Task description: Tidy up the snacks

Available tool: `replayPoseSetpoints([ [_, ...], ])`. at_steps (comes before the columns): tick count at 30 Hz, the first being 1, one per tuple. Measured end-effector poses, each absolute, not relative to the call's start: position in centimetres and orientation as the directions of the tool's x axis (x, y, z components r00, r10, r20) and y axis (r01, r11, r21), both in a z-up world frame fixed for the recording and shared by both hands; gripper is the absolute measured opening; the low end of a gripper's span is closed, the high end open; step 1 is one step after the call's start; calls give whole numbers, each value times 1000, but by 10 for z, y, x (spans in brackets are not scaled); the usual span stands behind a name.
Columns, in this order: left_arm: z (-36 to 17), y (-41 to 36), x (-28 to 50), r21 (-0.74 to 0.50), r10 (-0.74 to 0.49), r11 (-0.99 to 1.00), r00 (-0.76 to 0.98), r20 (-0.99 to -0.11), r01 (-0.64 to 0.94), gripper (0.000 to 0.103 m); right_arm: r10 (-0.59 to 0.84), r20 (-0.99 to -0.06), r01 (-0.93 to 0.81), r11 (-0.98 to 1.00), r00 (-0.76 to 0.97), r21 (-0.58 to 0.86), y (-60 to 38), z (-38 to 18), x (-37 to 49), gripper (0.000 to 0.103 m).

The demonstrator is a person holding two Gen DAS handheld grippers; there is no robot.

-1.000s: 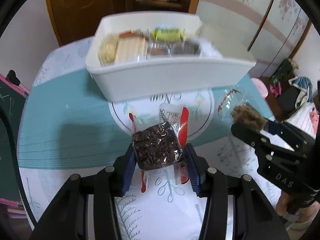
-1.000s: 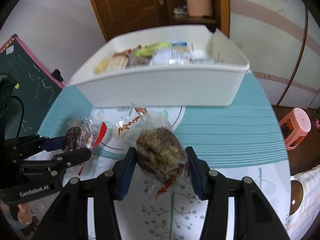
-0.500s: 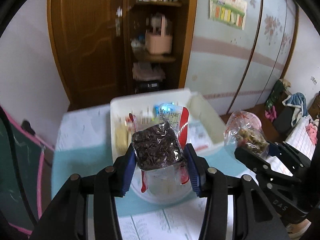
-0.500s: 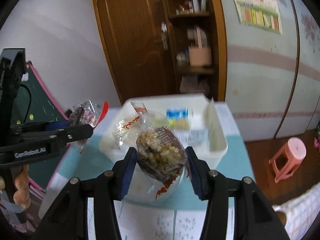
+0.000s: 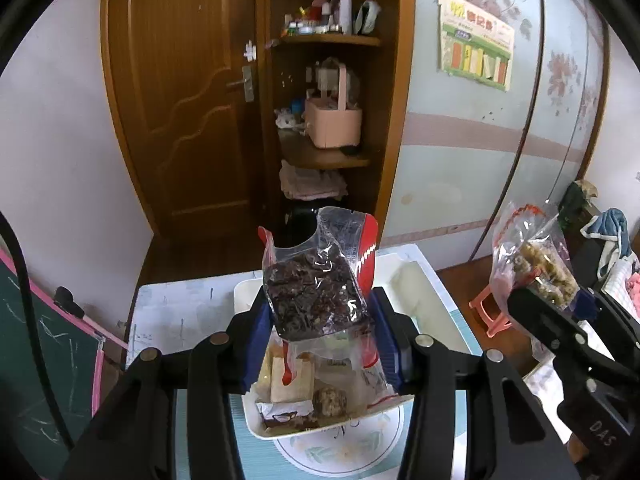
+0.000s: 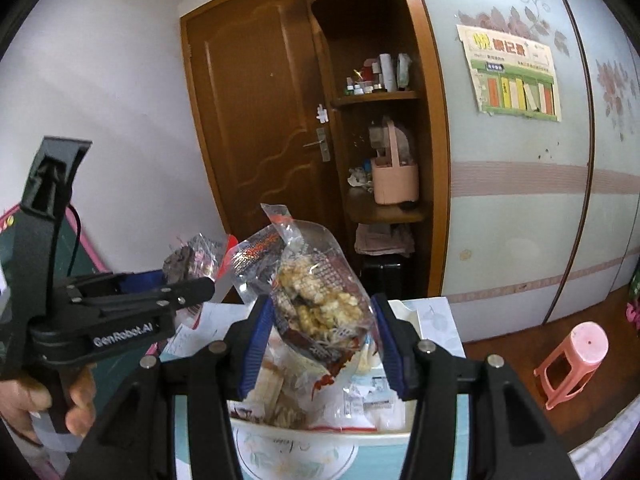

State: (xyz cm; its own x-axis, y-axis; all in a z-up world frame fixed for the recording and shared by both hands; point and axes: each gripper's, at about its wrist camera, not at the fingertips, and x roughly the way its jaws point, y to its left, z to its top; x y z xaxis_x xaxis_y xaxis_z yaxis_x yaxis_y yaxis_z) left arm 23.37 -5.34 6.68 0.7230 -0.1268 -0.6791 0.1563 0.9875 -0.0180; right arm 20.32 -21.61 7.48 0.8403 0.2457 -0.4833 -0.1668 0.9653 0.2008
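Observation:
My left gripper [image 5: 320,332] is shut on a clear packet of dark brown snack [image 5: 316,300] with red edges, held high above the white bin [image 5: 424,284] of snacks. My right gripper [image 6: 320,336] is shut on a clear packet of pale yellow puffed snack [image 6: 320,304], also held above the bin [image 6: 416,312]. The right gripper and its packet [image 5: 536,268] show at the right of the left wrist view. The left gripper [image 6: 188,284] with its dark packet [image 6: 188,260] shows at the left of the right wrist view.
The bin stands on a round table with a teal and white cloth [image 5: 200,432]. Several wrapped snacks [image 5: 292,384] lie in the bin. A brown door [image 5: 180,100], an open shelf unit [image 5: 328,120], a pink stool [image 6: 576,356] and a chalkboard [image 5: 44,360] are around.
Both grippers have risen from just above the tabletop to well above the bin, each still holding its packet. The bin now lies below the packets instead of behind them.

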Motion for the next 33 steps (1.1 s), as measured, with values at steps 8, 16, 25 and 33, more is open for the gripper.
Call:
replayPoseSetpoints([
  [8,13,-61,277,13,-73,992,666,-742,123,46,244,-579,-127,964,778,235,-214,35,240,50],
  [16,-30,-54,297,26,-39,995,625,-780,95,46,232,-688,-108,970,687,219,-206,-16,267,51],
  [25,-54,-47,301,6,-48,996,572,-819,92,88,286,-790,-137,958,543,252,-193,-68,281,53],
  [33,-53,-51,290,40,-33,992,567,-823,116,99,246,-806,-113,969,538,221,-194,-73,274,84],
])
